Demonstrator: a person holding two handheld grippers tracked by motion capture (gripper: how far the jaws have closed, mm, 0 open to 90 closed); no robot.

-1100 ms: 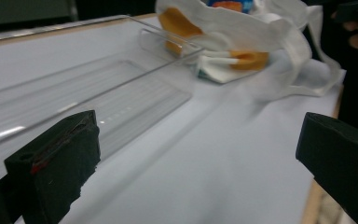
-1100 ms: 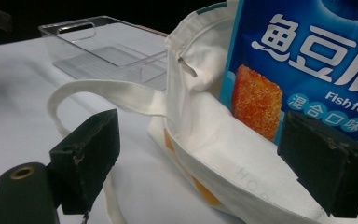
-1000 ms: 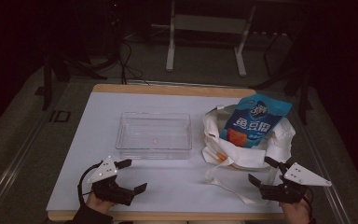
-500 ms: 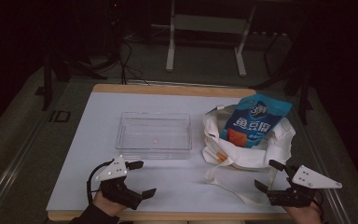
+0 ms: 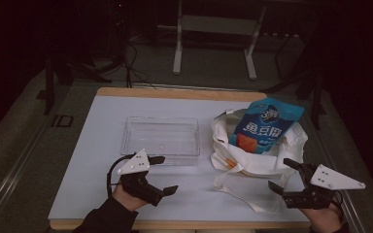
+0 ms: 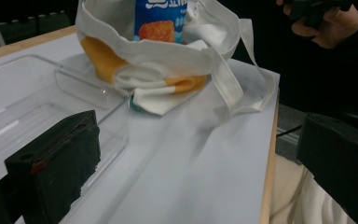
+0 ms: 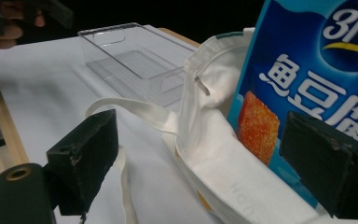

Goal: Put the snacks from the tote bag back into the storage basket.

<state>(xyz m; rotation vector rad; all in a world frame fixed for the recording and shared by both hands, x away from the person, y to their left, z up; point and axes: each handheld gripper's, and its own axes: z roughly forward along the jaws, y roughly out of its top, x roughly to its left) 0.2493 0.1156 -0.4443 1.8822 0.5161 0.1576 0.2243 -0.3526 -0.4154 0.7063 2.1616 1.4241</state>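
Observation:
A white tote bag (image 5: 252,155) lies on the right of the white table (image 5: 97,145), and a blue snack packet (image 5: 264,126) sticks out of its mouth. Left of the bag stands a clear plastic tray (image 5: 160,138) with nothing in it. My left gripper (image 5: 167,174) hovers open just in front of the tray, its jaws wide apart and nothing between them (image 6: 196,172). My right gripper (image 5: 281,174) is open at the bag's front right corner, and its view looks at the packet (image 7: 317,70) and the bag's rim (image 7: 223,158). The bag's strap (image 7: 135,109) trails over the table.
The table's wooden front edge (image 5: 184,224) runs just under both hands. Beyond the table are a dark floor, cables and a metal stand (image 5: 213,29). In the left gripper view the other hand (image 6: 326,23) shows at the top right.
My left gripper has moved right and a little forward, towards the tray's front edge. My right gripper has drifted slightly to the right. Both stay open.

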